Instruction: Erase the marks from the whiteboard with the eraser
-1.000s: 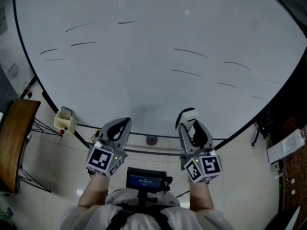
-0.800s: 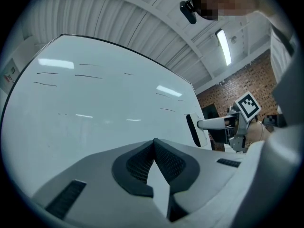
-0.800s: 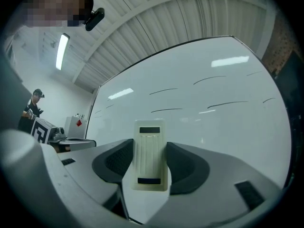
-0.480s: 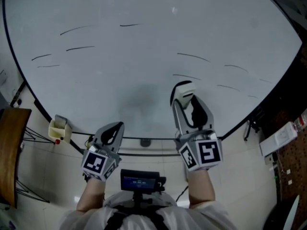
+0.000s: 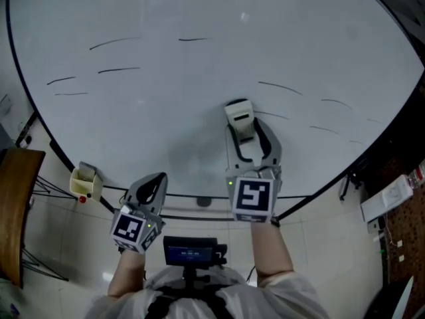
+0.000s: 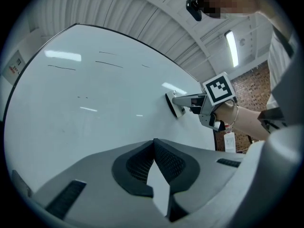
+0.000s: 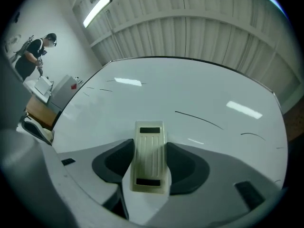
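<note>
The whiteboard fills the head view, with thin black marks at its upper left and at the right. My right gripper is shut on a cream eraser in front of the board's lower middle, just left of the right-hand marks. In the left gripper view the eraser seems to touch the board. The right gripper view shows the eraser between the jaws and a long mark just past it. My left gripper hangs low by the board's bottom edge, shut and empty.
A small cream holder hangs at the board's lower left edge. A wooden table stands at the far left and a white box at the far right. A person stands far off beyond the board's left end.
My right gripper has gone up and a little left with the eraser, from the board's bottom edge onto its surface. My left gripper has stayed low.
</note>
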Demonstrator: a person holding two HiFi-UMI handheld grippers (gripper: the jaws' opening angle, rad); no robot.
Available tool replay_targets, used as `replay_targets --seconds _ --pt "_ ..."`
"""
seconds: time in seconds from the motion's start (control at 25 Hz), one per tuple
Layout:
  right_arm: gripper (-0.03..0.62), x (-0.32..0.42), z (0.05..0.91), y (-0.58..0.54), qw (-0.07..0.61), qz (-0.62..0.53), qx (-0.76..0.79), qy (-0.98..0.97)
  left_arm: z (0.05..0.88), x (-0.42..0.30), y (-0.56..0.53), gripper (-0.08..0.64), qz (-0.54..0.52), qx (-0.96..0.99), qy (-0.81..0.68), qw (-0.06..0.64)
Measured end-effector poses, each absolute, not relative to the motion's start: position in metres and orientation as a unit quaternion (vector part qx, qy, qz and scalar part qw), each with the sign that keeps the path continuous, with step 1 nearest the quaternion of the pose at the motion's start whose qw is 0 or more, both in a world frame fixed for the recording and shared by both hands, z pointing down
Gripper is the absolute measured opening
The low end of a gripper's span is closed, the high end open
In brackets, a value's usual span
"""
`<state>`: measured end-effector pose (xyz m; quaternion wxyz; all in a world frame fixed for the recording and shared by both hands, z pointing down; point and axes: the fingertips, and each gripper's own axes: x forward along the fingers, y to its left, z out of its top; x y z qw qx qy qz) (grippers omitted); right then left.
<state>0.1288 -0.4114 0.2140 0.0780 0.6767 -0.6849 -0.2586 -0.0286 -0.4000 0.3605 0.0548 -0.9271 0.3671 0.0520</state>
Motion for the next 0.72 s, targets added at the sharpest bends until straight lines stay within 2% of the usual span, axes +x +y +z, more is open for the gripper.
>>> replay_targets --seconds 0.4,0.72 --pt "0.229 0.134 0.214 -0.413 0.076 -0.222 0.663 -0.711 0.365 -0.016 -0.410 0.002 0.049 -0.930 0.362 0.049" --pt "0.229 0.182 0.213 -0.403 0.057 -0.181 0.686 -0.702 0.364 0.002 -0.409 0.002 0.051 -0.932 0.356 0.048"
